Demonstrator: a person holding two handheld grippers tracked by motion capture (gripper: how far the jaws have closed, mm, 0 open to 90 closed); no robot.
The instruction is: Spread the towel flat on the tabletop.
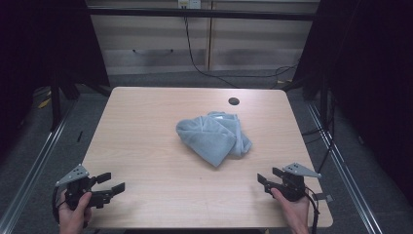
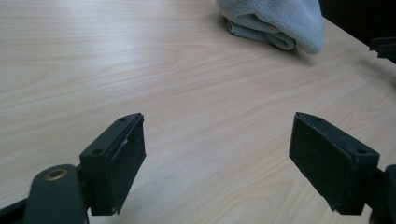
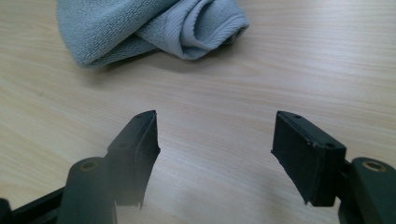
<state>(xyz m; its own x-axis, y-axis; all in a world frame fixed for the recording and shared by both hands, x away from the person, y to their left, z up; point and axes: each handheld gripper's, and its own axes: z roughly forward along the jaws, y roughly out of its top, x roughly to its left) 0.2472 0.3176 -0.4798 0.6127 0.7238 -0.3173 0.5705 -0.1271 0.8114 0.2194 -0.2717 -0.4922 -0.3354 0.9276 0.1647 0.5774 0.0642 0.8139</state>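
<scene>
A crumpled grey towel [image 1: 214, 136] lies bunched on the wooden bench [image 1: 146, 146], a little short of the small dark hole [image 1: 234, 101] set in the far part of the benchtop. Both hands rest well short of the towel, at the near edge: the left tongs [image 1: 110, 183] to the towel's near left, the right tongs [image 1: 266, 178] to its near right. Each pair stands wide open with nothing between the jaws, and each points roughly toward the towel.

In the left gripper view the towel [image 2: 275, 21] sits far off toward the upper right, with bare wood between; in the right gripper view it [image 3: 144, 25] lies nearer, with a rolled, ribbed hem turned toward the camera.

The work looks to be at its start: the approach, before any grasp. The next move probably calls for bringing both tongs up to the towel and finding a free edge or corner in the bundle, which is hard to pick out because the folds overlap.

No brand, label or readable writing is visible on the towel or the bench.
</scene>
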